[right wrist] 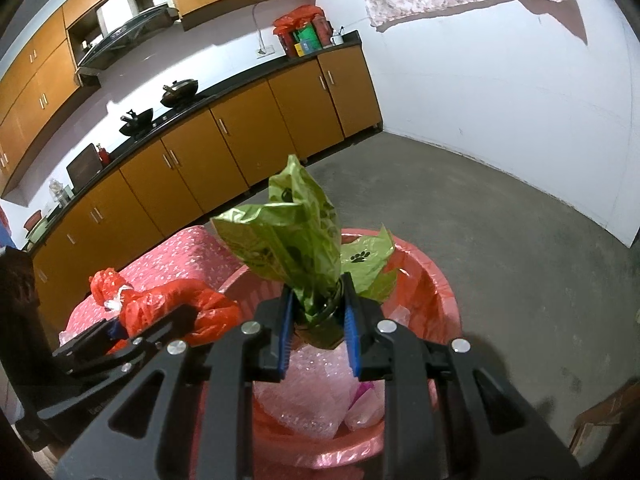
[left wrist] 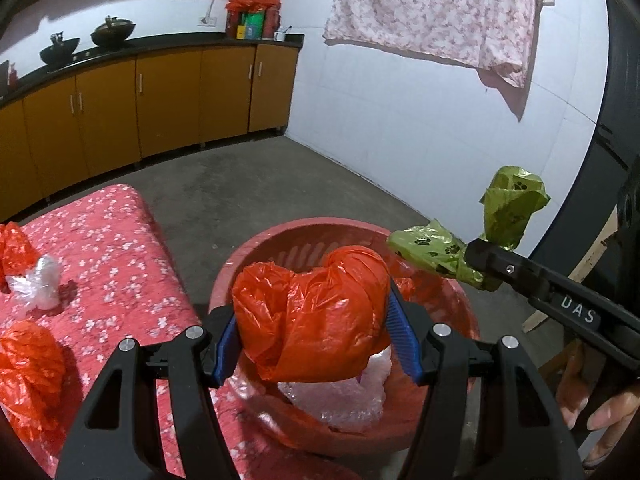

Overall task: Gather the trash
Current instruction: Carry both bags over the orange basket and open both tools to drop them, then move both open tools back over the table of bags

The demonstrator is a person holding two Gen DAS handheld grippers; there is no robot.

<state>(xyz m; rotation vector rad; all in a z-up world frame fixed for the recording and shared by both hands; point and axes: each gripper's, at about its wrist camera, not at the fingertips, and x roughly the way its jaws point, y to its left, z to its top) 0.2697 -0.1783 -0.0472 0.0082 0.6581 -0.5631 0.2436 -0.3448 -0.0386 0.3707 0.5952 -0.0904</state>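
My left gripper [left wrist: 316, 336] is shut on a crumpled orange plastic bag [left wrist: 312, 316] and holds it over the red trash basket [left wrist: 248, 256]. My right gripper [right wrist: 318, 332] is shut on a green paw-print bag [right wrist: 292, 236], also above the basket [right wrist: 444, 292]. In the left wrist view the right gripper [left wrist: 480, 264] comes in from the right with the green bag [left wrist: 508, 204] over the basket's right rim. The basket has a red liner and holds bubble wrap [left wrist: 344, 400]. The orange bag also shows at the left of the right wrist view [right wrist: 204, 312].
A table with a red floral cloth [left wrist: 112, 248] stands left of the basket. On it lie more orange bags [left wrist: 28, 372] and a clear plastic wad [left wrist: 36, 284]. Orange kitchen cabinets [left wrist: 168, 96] line the far wall. Grey floor [right wrist: 500, 240] lies beyond the basket.
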